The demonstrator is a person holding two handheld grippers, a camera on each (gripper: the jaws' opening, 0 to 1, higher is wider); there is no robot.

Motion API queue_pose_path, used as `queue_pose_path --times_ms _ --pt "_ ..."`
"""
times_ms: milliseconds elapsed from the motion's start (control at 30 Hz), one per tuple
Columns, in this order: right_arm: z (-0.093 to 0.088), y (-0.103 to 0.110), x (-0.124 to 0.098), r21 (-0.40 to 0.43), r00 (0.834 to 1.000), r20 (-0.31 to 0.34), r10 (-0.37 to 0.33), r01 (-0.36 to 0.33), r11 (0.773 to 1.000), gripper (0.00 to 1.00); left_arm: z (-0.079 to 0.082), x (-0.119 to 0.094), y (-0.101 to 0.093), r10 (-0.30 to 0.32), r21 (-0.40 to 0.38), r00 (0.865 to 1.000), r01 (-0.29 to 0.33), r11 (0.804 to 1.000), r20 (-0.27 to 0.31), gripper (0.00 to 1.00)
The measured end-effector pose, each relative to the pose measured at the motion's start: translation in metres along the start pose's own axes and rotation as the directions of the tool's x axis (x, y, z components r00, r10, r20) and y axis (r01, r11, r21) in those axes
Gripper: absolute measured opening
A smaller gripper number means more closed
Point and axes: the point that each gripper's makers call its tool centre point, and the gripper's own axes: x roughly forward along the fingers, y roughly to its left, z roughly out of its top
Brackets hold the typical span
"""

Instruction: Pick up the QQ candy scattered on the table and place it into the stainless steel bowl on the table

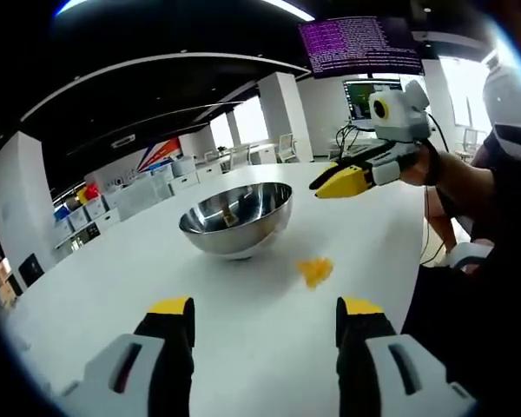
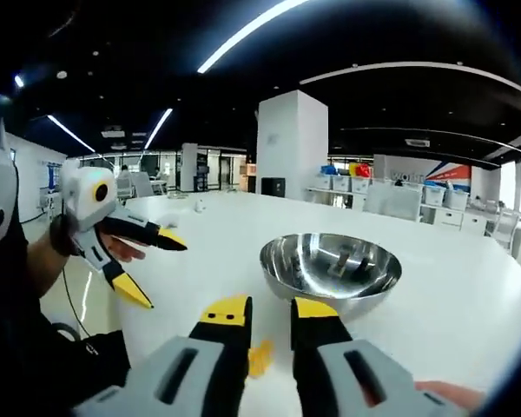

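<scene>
Hovering tongs point(image 1: 265, 314), candy point(image 1: 315, 271) by bowl point(image 1: 236, 219)

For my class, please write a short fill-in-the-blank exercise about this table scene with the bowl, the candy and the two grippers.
1. The stainless steel bowl stands on a ____ table.
2. The QQ candy on the table is ____ in colour.
3. The left gripper has its jaws ____.
4. The candy lies ____ the bowl, not in it.

Missing words: white; yellow; open; beside

Yellow QQ candy point(image 1: 315, 271) beside upright steel bowl point(image 1: 235, 219)
</scene>
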Motion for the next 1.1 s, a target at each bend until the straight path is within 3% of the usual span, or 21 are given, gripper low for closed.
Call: queue_pose_path --times_ms 267,500,1100 --pt "-0.048 0.01 0.009 0.041 0.996 -0.088 0.005 -0.001 0.999 0.15 0.0 0.001 -0.002 -0.005 0.005 1.0 0.005 1.0 -0.001 0.66" --pt "-0.07 0.013 0.016 0.051 0.993 -0.114 -0.014 0.02 0.998 0.14 -0.002 0.002 -0.004 -0.012 0.005 1.0 0.012 1.0 -0.008 0.66" --pt "-0.08 0.011 0.015 0.104 0.99 -0.139 -0.009 0.023 0.994 0.11 -0.004 0.003 -0.004 -0.015 -0.002 1.0 0.015 1.0 -0.006 0.66"
